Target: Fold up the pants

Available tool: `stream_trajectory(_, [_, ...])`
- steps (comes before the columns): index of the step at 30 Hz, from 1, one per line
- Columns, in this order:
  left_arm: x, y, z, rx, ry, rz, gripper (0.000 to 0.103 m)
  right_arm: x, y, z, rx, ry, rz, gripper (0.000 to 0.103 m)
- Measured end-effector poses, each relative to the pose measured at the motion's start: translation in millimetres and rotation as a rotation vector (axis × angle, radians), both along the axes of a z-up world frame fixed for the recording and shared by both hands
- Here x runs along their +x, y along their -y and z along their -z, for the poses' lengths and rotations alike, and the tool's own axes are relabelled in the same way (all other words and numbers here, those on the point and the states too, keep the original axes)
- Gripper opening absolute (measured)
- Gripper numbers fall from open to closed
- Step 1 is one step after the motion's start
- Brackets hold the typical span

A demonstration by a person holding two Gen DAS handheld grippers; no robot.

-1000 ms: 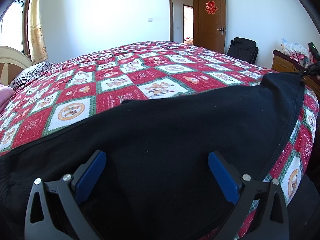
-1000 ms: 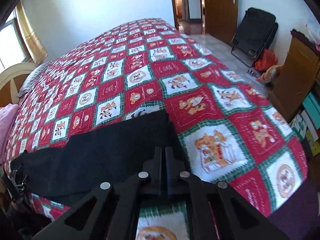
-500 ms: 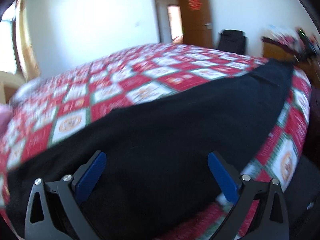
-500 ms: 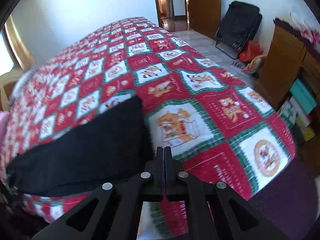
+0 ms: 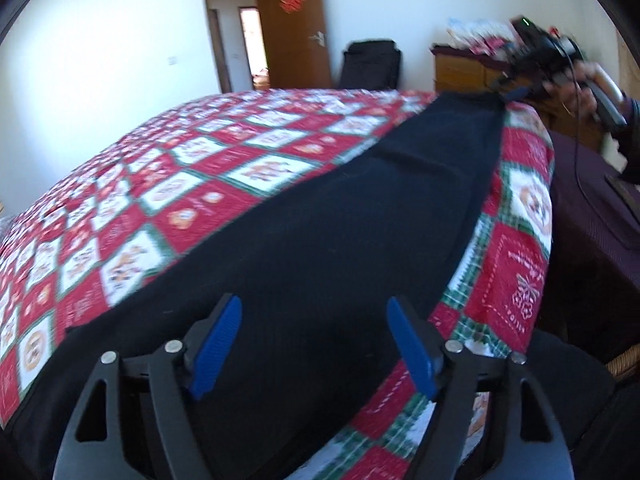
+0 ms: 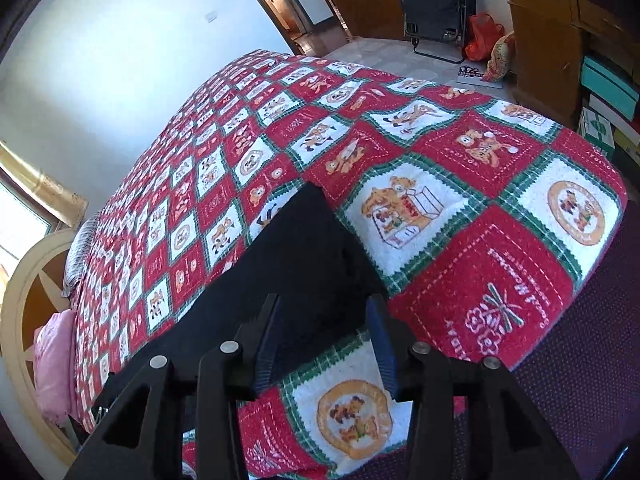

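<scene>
Black pants (image 5: 360, 232) flat on quilt (image 5: 224, 184)

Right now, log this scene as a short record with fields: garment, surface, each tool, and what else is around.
garment: black pants, laid out long and flat along the near edge of the bed
surface: bed with a red, white and green patchwork quilt
left tool: over the pants, jaws closing, nothing gripped
right tool: at the pants' end, jaws opening, cloth between them but not pinched
right hand: seen at the far end of the pants
surroundings: open wooden door, folded black chair, wooden dresser
</scene>
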State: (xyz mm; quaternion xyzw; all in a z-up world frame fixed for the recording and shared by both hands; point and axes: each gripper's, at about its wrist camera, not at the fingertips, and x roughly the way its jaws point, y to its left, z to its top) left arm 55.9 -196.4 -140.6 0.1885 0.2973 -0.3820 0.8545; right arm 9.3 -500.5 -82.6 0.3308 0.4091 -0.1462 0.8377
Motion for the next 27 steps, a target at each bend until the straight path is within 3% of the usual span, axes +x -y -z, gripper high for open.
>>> stream_trajectory(3, [-3,9,6,0.024,0.000,0.018,0.076,10,-2,5,-0.021,-0.021,0.003,0.043])
stream_trajectory(6, [-3,15,10,0.034,-0.011,0.034,0.070,15,-5,8,-0.077,-0.047,0.014,0.031])
stream_trajectory(8, [-4,15,9,0.027,-0.018,0.043,0.058,17,-7,7,-0.117,-0.057,0.011,0.015])
stream_trajectory(9, [-4,15,8,0.019,-0.032,0.055,0.043,17,-9,7,-0.131,-0.056,0.010,0.010])
stream_trajectory(10, [-5,16,6,0.022,-0.030,0.059,0.023,16,-8,5,-0.135,-0.049,0.008,0.007])
stream_trajectory(12, [-5,16,4,0.012,-0.057,0.081,0.012,13,-11,0,-0.160,-0.031,0.001,0.006])
stream_trajectory(19, [-3,6,6,-0.029,-0.122,0.110,0.009,-8,-24,-35,-0.245,0.055,-0.005,0.006])
stream_trajectory(27, [4,5,8,-0.060,-0.165,0.121,0.010,-15,8,12,-0.160,-0.014,0.069,0.006])
